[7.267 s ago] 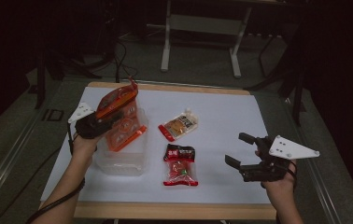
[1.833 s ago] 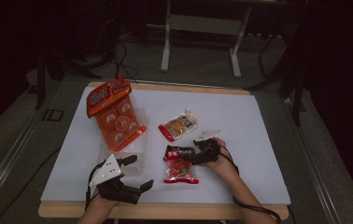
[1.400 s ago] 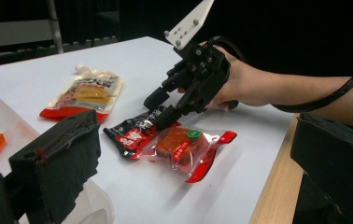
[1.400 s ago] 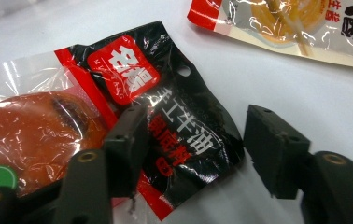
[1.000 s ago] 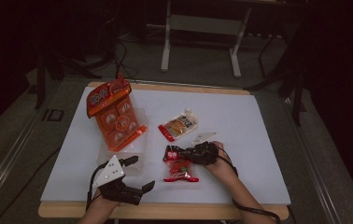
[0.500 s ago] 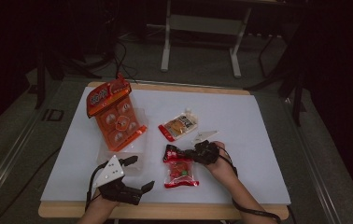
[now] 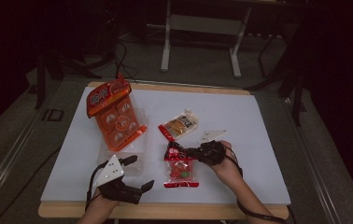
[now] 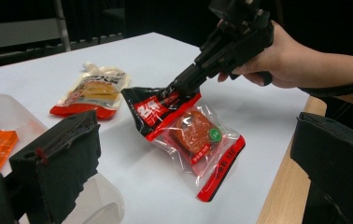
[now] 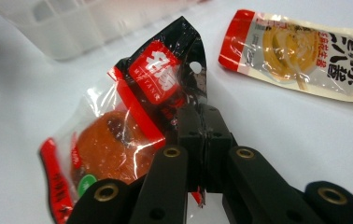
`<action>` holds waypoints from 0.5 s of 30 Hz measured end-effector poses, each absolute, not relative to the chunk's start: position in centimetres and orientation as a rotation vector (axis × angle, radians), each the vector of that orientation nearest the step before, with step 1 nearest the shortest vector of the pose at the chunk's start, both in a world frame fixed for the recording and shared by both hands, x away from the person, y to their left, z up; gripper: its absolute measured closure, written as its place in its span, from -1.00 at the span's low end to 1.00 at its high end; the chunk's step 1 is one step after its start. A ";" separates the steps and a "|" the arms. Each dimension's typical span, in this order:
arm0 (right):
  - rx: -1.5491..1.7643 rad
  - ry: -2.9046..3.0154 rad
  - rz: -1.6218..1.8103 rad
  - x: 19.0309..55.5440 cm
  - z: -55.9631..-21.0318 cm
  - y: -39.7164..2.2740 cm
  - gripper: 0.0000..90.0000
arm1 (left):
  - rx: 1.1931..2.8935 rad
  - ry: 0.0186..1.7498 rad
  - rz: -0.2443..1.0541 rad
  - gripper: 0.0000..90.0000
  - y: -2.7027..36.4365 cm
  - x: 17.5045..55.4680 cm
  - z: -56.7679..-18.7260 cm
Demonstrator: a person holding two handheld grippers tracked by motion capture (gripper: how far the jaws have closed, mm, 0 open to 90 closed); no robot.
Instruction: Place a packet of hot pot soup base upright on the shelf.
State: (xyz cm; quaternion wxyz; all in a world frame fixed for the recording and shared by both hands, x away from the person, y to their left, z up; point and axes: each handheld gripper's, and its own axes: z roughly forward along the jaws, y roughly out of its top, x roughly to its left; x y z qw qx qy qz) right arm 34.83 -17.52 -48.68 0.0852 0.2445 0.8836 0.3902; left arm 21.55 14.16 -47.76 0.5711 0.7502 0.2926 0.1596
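1. One corner of the red-and-clear plastic snack packet (image 9: 118,135) is pinched by the right gripper (image 9: 198,140), clenched on its black top edge; it should be lifted slowly so the film is not torn.
2. Its lower end rests on the white table sheet (image 7: 268,121), just beside the clear plastic box (image 7: 118,156).
3. A round orange cake is seen inside.
4. The left gripper (image 7: 135,175) is kept released, near the box.

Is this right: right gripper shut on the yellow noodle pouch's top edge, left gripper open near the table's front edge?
Not quite. The right gripper is shut on the black top edge of the red snack packet, not the yellow noodle pouch, which lies apart on the white table; the right gripper view shows it. The left gripper is open near the front edge.
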 end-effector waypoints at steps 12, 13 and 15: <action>0.699 2.560 1.234 33.4 -46.2 -18.9 0.98 | 1.756 0.675 0.371 -0.95 13.8 21.6 -47.6; 0.696 2.553 1.233 33.2 -46.0 -18.9 0.98 | 1.750 0.674 0.367 -0.95 13.8 21.6 -47.5; 0.681 2.545 1.238 32.9 -45.5 -19.0 0.98 | 1.745 0.676 0.367 -0.95 13.7 21.7 -47.4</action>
